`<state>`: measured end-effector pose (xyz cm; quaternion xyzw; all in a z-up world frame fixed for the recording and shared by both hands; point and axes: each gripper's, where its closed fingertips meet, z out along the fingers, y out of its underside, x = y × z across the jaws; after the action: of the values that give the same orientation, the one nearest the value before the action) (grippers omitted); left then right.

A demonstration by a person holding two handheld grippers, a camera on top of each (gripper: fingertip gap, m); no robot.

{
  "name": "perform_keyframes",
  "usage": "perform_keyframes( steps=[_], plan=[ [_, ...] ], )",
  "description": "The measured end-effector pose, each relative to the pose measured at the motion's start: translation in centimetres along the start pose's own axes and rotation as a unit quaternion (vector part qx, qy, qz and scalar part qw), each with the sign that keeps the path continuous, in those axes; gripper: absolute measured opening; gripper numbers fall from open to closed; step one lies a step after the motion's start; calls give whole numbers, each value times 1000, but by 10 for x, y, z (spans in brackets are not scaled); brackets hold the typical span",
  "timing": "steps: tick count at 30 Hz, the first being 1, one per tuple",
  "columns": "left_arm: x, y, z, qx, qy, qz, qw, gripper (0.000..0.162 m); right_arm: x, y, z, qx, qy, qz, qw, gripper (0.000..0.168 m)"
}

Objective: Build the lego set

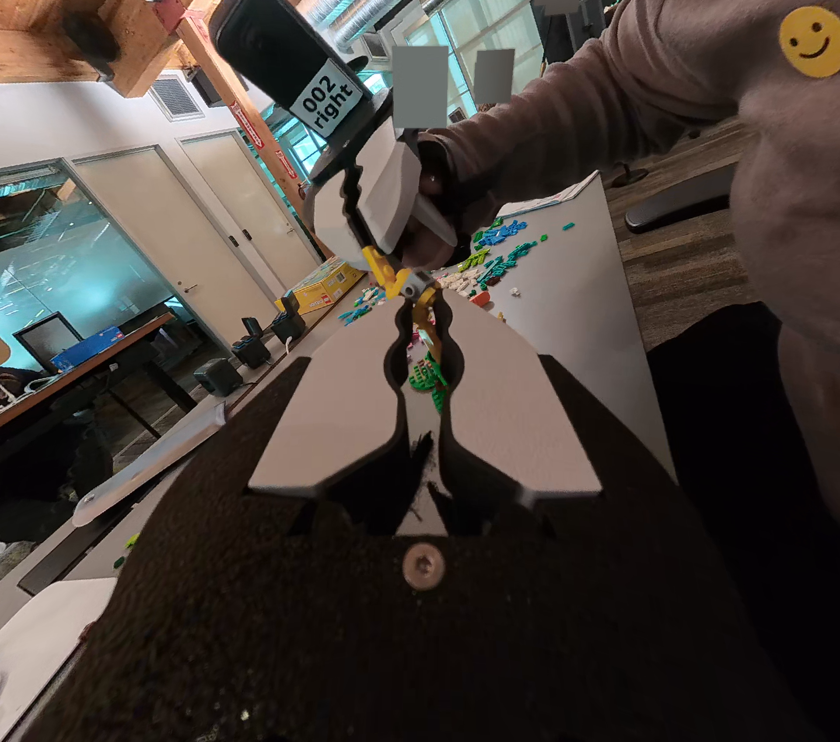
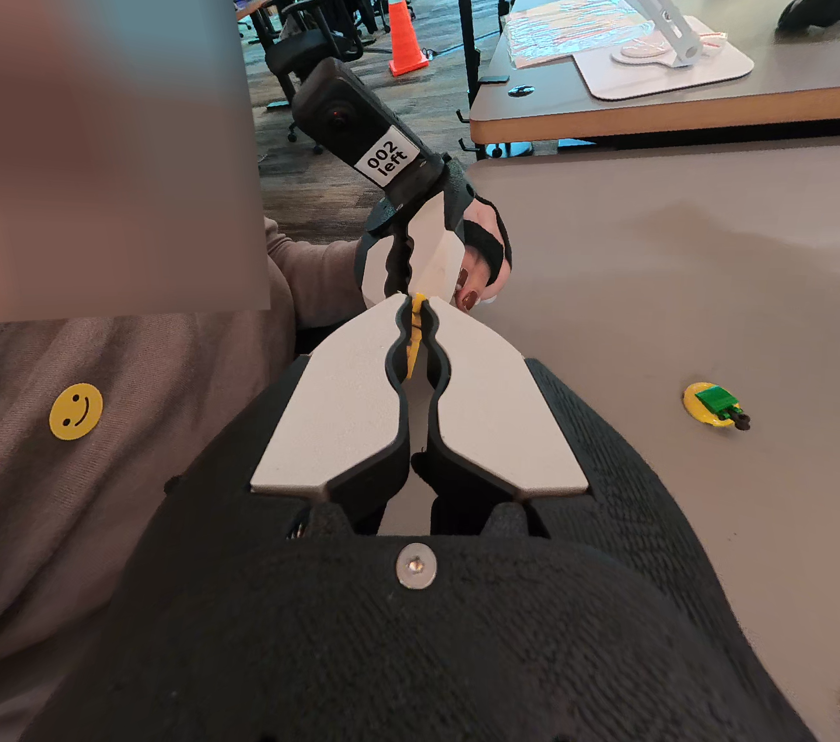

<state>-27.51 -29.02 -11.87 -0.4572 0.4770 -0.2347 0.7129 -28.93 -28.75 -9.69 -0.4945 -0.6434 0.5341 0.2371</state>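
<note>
Both grippers meet tip to tip in the air above the grey table [image 2: 636, 265]. My left gripper [image 1: 425, 299] is shut on a dark-yellow lego piece [image 1: 427, 326] with a grey connector [image 1: 416, 286] at its end. My right gripper [image 2: 416, 304] is shut on a bright yellow lego piece [image 2: 414, 340]; in the left wrist view that piece [image 1: 382, 272] touches the grey connector. A small green lego build [image 1: 427, 379] lies on the table under the left gripper. A yellow disc with a green plate [image 2: 711, 404] lies on the table at the right.
Heaps of loose blue, teal, green and white bricks [image 1: 491, 251] and a yellow lego box [image 1: 325, 283] lie on the table beyond the grippers. A white stand on a mat [image 2: 663, 38] and printed sheets sit on the neighbouring table. The person's torso [image 2: 136, 424] is close by. My two grippers' fingertips are within a few centimetres of each other.
</note>
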Motion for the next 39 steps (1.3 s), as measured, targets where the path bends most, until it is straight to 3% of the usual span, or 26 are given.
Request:
perform_keyframes(
  steps=[7,13,18,23,26,39],
  plan=[
    [-7,-1,1,11,-23,-15,1000,11,1,-4,-2,19,7,-10,1000,1],
    [-20,-3,0,29,-47,-103,993,29,6,-4,-4,9,61,-119,991,1],
    [-20,6,1,-18,-51,-91,994,27,1,-9,-4,-2,89,-212,973,2],
    [-18,-1,-1,-10,-40,-94,995,28,-9,-7,-1,-39,103,-304,946,2],
    [-14,-3,0,-15,-32,-61,998,18,-12,-8,-2,-49,96,-306,946,2],
    [-6,-13,3,-11,-24,24,999,14,-19,-9,-9,-36,2,-172,985,2]
  ],
)
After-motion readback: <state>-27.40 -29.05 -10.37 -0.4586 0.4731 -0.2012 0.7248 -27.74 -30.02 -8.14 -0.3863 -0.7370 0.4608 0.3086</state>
